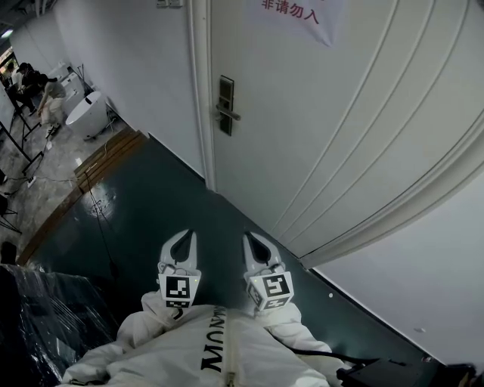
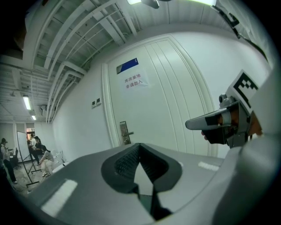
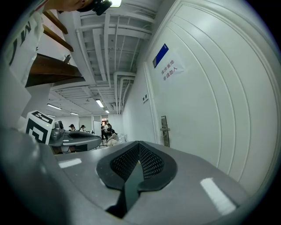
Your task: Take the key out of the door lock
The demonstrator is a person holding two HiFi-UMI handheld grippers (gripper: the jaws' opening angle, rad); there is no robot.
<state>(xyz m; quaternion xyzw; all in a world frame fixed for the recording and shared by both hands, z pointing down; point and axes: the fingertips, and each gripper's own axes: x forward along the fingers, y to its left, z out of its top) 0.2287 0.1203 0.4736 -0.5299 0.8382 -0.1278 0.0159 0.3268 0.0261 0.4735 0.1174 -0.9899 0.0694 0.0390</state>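
A white door [image 1: 333,113] stands ahead, with a dark lock plate and lever handle [image 1: 225,106] at its left edge. The key is too small to make out. Both grippers hang low by the person's white jacket, far short of the lock. My left gripper [image 1: 188,233] is shut with nothing in it, and so is my right gripper [image 1: 247,236] beside it. The left gripper view shows the lock plate [image 2: 124,132] far beyond the closed tips [image 2: 139,145]. In the right gripper view the lock plate [image 3: 163,130] sits right of the closed tips [image 3: 138,143].
Dark green floor [image 1: 151,204] lies between me and the door. A paper sign [image 1: 291,13] hangs on the door. A black wrapped object [image 1: 38,317] stands at my lower left. White tubs [image 1: 87,113], cables and several people [image 1: 34,87] are far left.
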